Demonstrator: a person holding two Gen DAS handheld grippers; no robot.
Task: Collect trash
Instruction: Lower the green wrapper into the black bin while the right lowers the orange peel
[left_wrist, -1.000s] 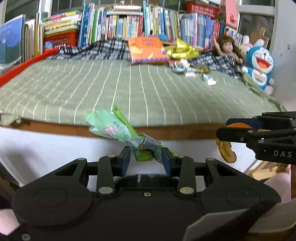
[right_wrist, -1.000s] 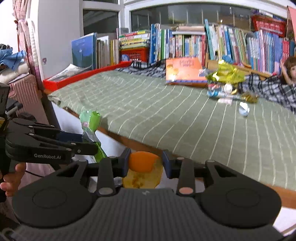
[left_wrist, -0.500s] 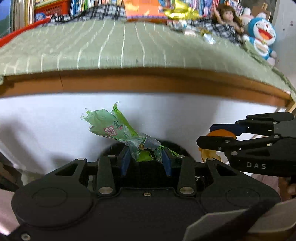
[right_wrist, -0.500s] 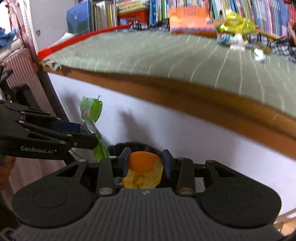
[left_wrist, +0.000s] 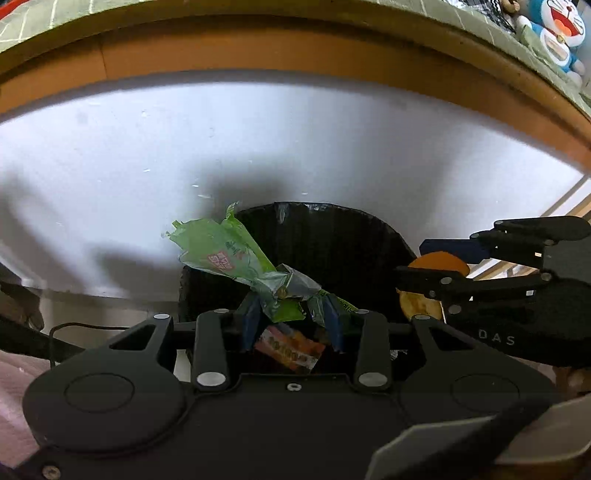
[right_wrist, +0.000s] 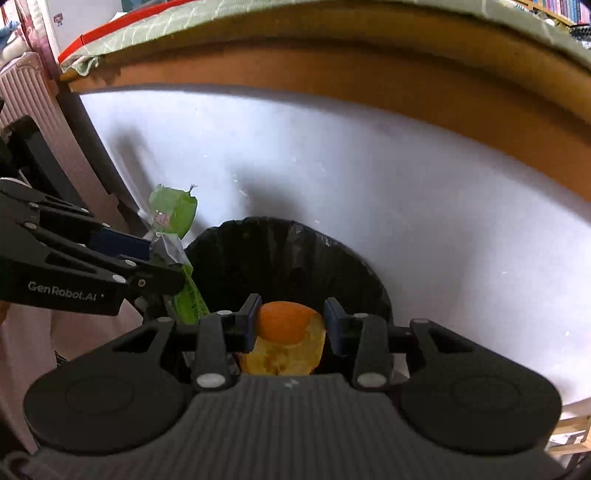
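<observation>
White bed side fills the background, w/ a black-lined bin at its foot. Left hand-held gripper pinches a green wrapper; right hand-held gripper, at 3 o'clock of it, clamps an orange peel. Step: drop-off (both over the bin). Next: open both jaws.

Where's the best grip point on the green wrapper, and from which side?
Grip the green wrapper at its twisted, crumpled waist, where it narrows to a firm bunch. The flared printed end is thin and would fold or slip. Come from its lower end, jaws either side of the twist. The left gripper does so now, above the black-lined trash bin.
</observation>
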